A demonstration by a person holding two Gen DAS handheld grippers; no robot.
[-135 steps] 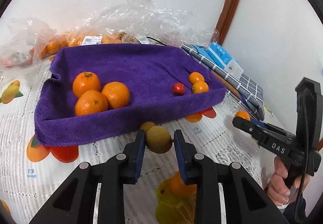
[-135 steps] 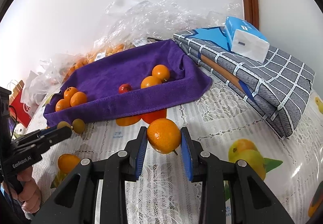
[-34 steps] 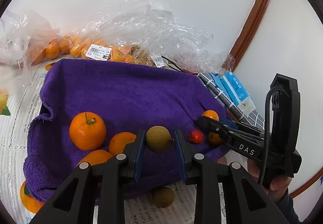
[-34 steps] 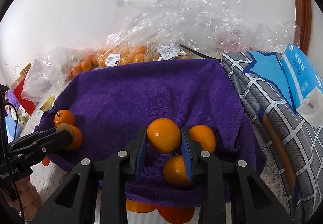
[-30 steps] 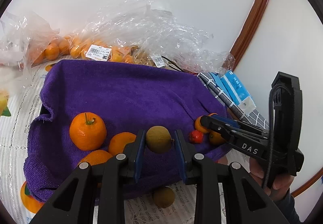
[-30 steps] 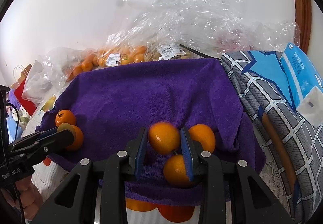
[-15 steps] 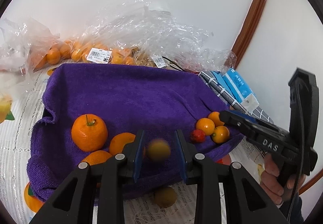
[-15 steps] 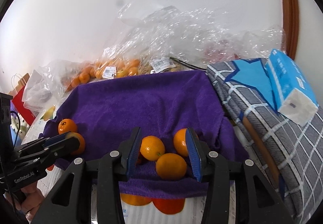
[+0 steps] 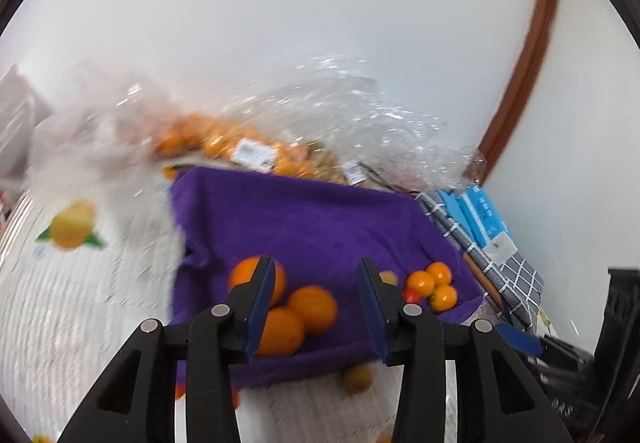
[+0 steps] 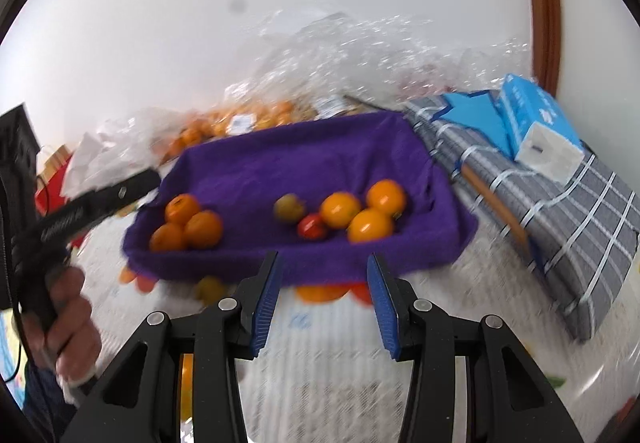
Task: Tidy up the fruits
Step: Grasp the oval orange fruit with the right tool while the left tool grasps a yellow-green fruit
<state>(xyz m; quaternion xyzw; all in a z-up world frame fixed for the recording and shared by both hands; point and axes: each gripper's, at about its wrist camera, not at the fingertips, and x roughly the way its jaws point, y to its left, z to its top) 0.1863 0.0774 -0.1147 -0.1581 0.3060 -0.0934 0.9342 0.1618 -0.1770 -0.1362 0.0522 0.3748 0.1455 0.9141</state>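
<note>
A purple towel-lined tray [image 10: 304, 159] [image 9: 320, 211] holds fruit. Three large oranges [image 10: 188, 227] lie at its left, and three small oranges [image 10: 360, 211] with a red fruit [image 10: 312, 226] lie at its right. A brown kiwi [image 10: 289, 206] [image 9: 387, 277] lies in the tray next to the red fruit. Another kiwi [image 9: 357, 379] [image 10: 210, 289] lies on the tablecloth in front of the tray. My left gripper [image 9: 318, 307] is open and empty above the tray's front left. My right gripper [image 10: 324, 303] is open and empty in front of the tray.
Clear plastic bags of oranges [image 9: 240, 147] lie behind the tray against the wall. A folded grey checked cloth [image 10: 560, 195] with a blue tissue pack [image 10: 536, 123] lies to the right. The white lace tablecloth [image 9: 80, 303] has printed fruit.
Both grippers have opened and pulled back. The kiwi left my left gripper and the orange left my right gripper; both now lie in the tray. Both views are motion-blurred.
</note>
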